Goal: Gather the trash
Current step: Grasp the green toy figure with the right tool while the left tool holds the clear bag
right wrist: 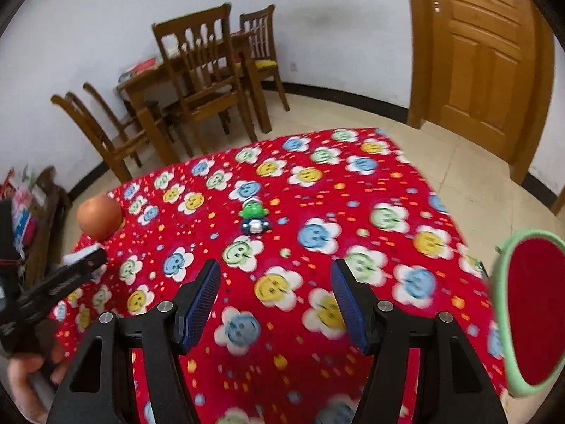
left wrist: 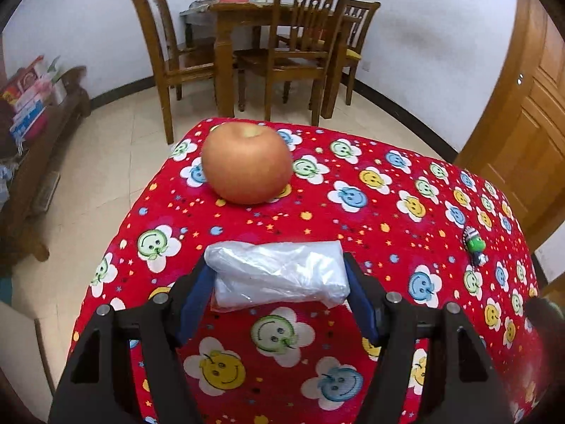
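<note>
A crumpled clear plastic bag (left wrist: pixel 279 272) lies on the red smiley-flower tablecloth (left wrist: pixel 353 233) between the blue pads of my left gripper (left wrist: pixel 277 275), whose pads touch its two ends. My right gripper (right wrist: pixel 277 282) is open and empty above the cloth. The left gripper (right wrist: pixel 70 268) shows at the left edge of the right wrist view, with a bit of white bag at its tip. A green-rimmed container (right wrist: pixel 529 318) with a red inside sits at the right edge of the right wrist view.
An apple (left wrist: pixel 247 162) stands near the table's far left corner, beyond the bag. A small green toy figure (left wrist: pixel 475 245) lies to the right on the cloth. Wooden chairs (left wrist: pixel 296 42) and a dining table stand behind; a wooden door (right wrist: pixel 480 60) is at right.
</note>
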`<action>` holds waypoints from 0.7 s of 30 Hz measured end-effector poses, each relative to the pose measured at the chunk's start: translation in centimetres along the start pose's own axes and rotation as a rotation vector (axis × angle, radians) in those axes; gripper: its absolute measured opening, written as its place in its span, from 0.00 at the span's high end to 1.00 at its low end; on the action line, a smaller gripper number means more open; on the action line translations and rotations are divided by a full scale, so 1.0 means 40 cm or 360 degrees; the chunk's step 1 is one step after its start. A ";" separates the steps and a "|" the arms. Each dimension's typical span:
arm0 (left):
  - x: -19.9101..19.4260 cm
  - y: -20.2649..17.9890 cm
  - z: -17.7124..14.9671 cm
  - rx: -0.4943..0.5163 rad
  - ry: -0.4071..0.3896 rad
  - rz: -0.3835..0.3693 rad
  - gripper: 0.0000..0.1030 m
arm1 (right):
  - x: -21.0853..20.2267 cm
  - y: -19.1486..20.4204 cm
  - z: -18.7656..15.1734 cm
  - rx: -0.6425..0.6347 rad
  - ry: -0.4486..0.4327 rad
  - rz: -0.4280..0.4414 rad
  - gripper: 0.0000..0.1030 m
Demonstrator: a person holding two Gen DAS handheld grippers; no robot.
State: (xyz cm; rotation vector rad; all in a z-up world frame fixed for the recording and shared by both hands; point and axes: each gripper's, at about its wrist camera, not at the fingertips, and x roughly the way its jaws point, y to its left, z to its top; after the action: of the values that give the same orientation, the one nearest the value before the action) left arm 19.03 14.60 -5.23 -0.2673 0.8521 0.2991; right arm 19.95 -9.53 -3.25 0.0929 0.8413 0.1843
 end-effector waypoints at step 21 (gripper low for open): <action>0.020 0.004 -0.008 0.0001 0.0035 0.0006 0.32 | 0.219 0.046 0.080 -0.0091 0.0108 -0.0066 0.52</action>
State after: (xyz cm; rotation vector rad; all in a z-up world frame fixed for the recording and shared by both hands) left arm 19.26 14.76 -6.08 -0.2689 0.8743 0.2999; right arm 27.83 -6.02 -7.27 0.0157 0.9040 0.1735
